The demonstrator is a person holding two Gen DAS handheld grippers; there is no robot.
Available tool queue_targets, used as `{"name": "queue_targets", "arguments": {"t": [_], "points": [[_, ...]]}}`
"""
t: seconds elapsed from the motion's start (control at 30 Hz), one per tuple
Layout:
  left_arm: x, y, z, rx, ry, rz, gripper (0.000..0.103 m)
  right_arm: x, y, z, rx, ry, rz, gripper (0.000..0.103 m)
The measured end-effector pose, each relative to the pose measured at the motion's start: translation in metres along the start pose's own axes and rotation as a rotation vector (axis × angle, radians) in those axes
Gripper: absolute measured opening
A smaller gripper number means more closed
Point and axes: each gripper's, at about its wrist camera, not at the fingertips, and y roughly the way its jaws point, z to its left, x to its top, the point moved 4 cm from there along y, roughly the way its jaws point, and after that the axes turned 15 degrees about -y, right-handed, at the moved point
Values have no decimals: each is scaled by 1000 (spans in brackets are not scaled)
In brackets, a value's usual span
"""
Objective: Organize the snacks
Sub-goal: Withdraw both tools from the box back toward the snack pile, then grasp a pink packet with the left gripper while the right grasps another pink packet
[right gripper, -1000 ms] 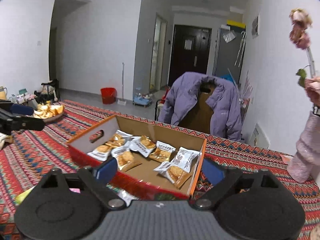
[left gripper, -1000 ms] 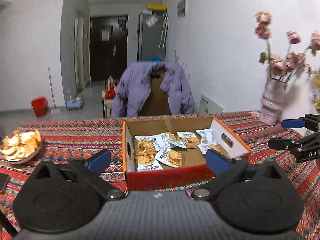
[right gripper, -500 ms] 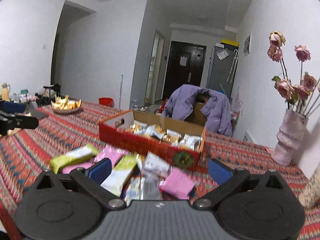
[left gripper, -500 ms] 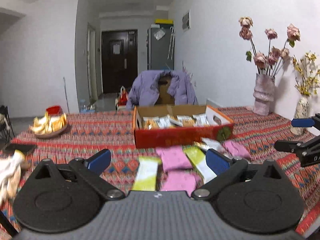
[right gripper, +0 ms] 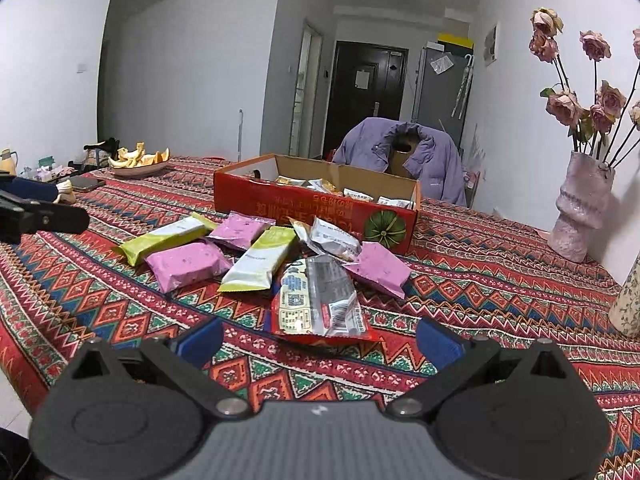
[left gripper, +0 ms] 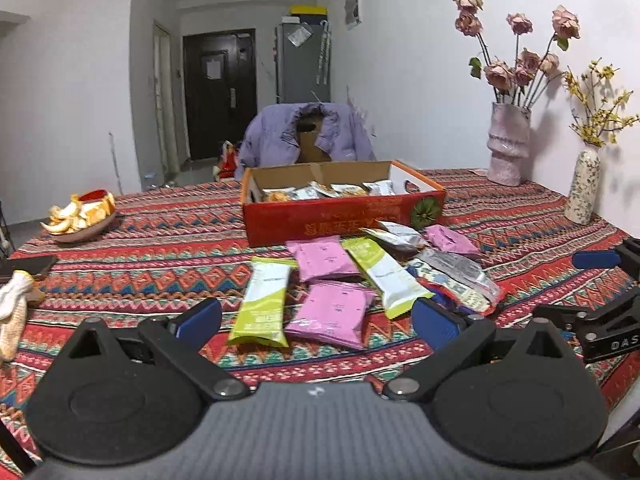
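A red cardboard box (left gripper: 344, 216) (right gripper: 312, 208) holding several small silver snack packs stands mid-table. Loose packets lie in a pile in front of it: green ones (left gripper: 264, 300) (right gripper: 260, 260), pink ones (left gripper: 332, 312) (right gripper: 186, 262), silver ones (left gripper: 396, 234) (right gripper: 334, 236) and a red-edged clear one (left gripper: 456, 276) (right gripper: 320, 300). My left gripper (left gripper: 316, 320) hangs open just short of the nearest pink and green packets. My right gripper (right gripper: 319, 340) is open too, low over the cloth, with the red-edged packet just ahead of its fingers. Neither holds anything.
A plate of orange peels (left gripper: 80, 216) (right gripper: 138, 160) sits at the far left, with a phone (right gripper: 86, 184) and a white cloth (left gripper: 12, 308) nearer. Two vases (left gripper: 508, 144) (left gripper: 582, 188) line the right wall. A chair with a purple jacket (left gripper: 308, 136) stands behind the box.
Both grippers have drawn back from over the box and sunk lower. The pile of loose packets has come into view in front of them. Both still stand open.
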Motion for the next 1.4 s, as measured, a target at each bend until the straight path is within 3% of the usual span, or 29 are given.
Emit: {"name": "queue_targets", "arguments": {"t": [0.23, 0.47, 0.67, 0.83, 1.0, 1.13, 1.2, 1.27, 1.4], "points": [[2, 32, -8, -59, -6, 72, 103, -1, 16, -18, -1, 99, 13, 103], [7, 83, -9, -52, -14, 142, 95, 0, 47, -43, 8, 207, 38, 101], [5, 129, -8, -51, -3, 211, 95, 5, 81, -64, 22, 293, 52, 95], [-5, 165, -4, -15, 7, 302, 75, 9, 120, -73, 47, 312, 78, 90], [-8, 168, 0, -16, 22, 307, 73, 11, 159, -84, 64, 348, 106, 83], [-5, 168, 0, -12, 14, 302, 64, 10, 186, -93, 86, 405, 121, 76], [-5, 167, -3, -22, 10, 305, 63, 11, 193, -94, 70, 409, 128, 73], [-4, 166, -5, -27, 0, 306, 62, 11, 198, -96, 50, 402, 127, 61], [1, 158, -6, -23, -7, 291, 62, 9, 192, -97, 49, 390, 123, 60]]}}
